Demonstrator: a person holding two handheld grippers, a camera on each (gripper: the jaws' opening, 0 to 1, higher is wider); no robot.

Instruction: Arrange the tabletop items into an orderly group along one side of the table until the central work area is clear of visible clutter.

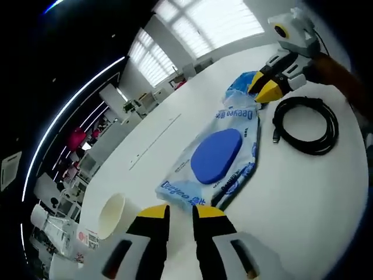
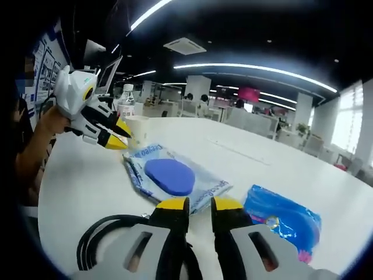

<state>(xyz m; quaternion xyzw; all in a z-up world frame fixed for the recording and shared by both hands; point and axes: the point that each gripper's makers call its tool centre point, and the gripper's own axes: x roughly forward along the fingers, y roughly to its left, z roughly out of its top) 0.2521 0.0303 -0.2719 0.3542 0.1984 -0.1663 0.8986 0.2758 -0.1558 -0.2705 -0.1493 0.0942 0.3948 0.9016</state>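
Both the left tongs [image 1: 180, 213] and right tongs [image 2: 199, 205] stood narrow and empty. Pushed so, the flat blue-lidded wet-wipe pack [image 1: 218, 154] risked knocking the cream paper cup [image 1: 112, 214] off the white worktop [image 1: 303, 192].

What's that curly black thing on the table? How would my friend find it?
Start at the big white table and find the blue wipes pack with the round blue lid lying flat in the middle. Beside it lies a black cable wound into a loop. It is the only black, ring-shaped thing there; its neighbours are blue packets and a pale cup.
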